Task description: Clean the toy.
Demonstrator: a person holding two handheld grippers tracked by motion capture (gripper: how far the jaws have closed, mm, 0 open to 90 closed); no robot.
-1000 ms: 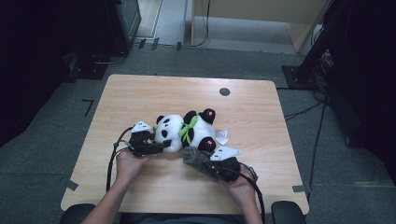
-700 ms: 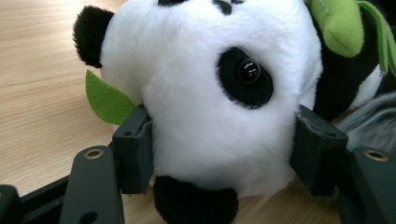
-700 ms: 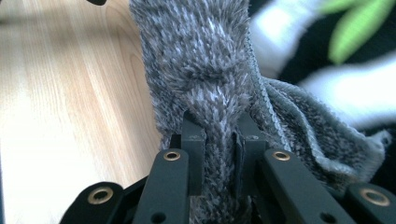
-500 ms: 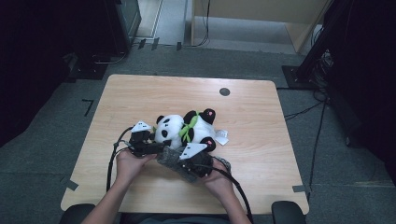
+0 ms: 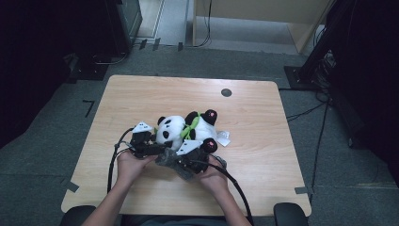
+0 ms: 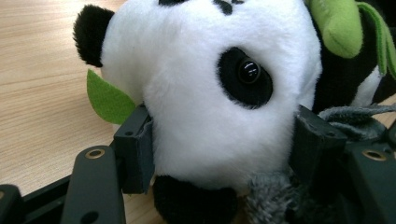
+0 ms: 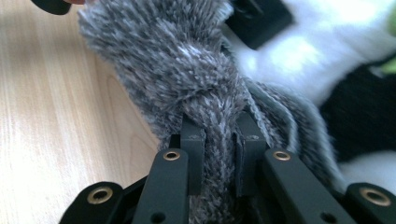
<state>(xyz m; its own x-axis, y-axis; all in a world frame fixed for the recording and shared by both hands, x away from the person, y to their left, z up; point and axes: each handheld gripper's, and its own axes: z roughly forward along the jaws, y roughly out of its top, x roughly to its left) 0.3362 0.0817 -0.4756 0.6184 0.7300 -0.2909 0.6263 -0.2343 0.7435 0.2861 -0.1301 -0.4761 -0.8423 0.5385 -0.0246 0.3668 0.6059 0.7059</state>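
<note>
A black-and-white plush panda with green leaves lies on its side at the middle of the wooden table. My left gripper is shut on the panda's white head, one pad at each side of it; a green leaf pokes out by the left pad. My right gripper is shut on a fuzzy grey knitted piece, its jaws pinching the narrow gathered part. The grey piece sits just in front of the panda's head, touching the left gripper's right jaw.
A white sewn-in tag sticks out at the panda's right. A round dark grommet marks the table's far side. Cables trail from both grippers off the near edge. Dark equipment and cables stand on the floor around the table.
My right gripper has slid left across the table with the grey piece, from the panda's feet side up against its head. The left gripper and the panda have stayed put.
</note>
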